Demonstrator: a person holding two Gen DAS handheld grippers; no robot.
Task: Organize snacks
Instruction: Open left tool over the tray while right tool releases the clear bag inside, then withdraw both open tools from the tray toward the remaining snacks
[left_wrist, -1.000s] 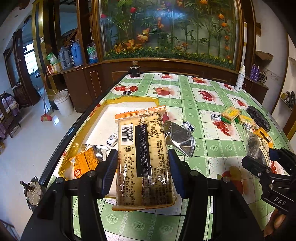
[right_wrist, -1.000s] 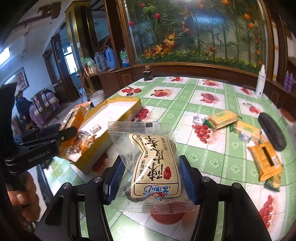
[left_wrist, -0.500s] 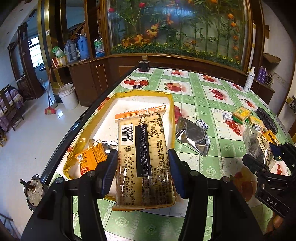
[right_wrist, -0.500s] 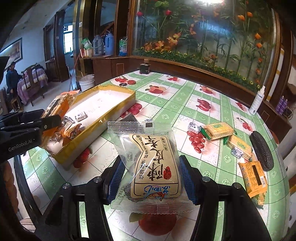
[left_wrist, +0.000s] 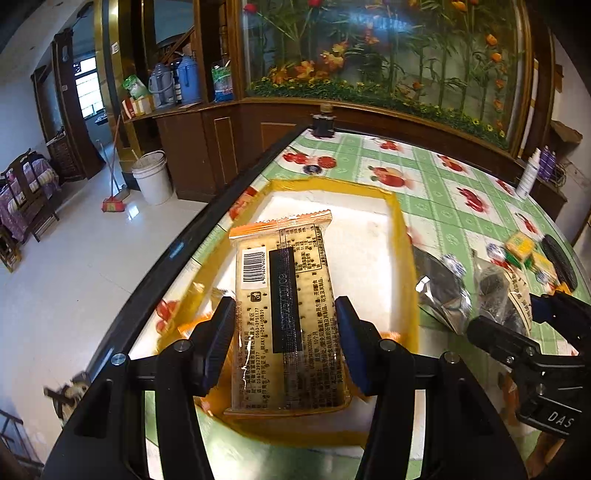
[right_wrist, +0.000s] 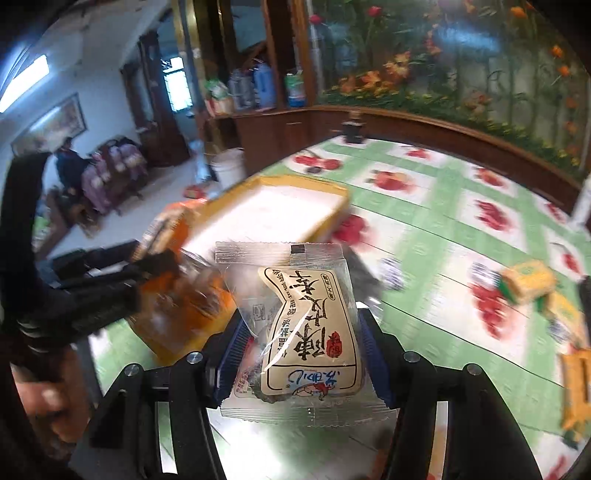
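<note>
Your left tool (left_wrist: 286, 336) is clamped on a cracker pack (left_wrist: 284, 314), its blue pads pressing both long sides, barcode side up and the orange crimped end pointing away from you. The pack hangs over the near part of the yellow tray (left_wrist: 402, 236), which sits on the tabletop (left_wrist: 443, 199) at its left edge; the tray's white floor shows beyond the pack, and something orange lies blurred in its near left corner. Your right tool (right_wrist: 301, 350) is closed on a clear snack bag (right_wrist: 295, 321) with a cream label, held above the tabletop just right of the tray; in the left view that tool (left_wrist: 517, 332) and its bag show at the right edge. Between tray and bag, a silver pouch (left_wrist: 439, 291) lies on the green checked cloth. Farther right, small green and yellow packs (right_wrist: 528, 284) and an orange pack (right_wrist: 576, 391) lie scattered, well apart from the tray. At the far end a small dark jar (left_wrist: 324, 123) stands near the wooden cabinet (left_wrist: 207, 155).
</note>
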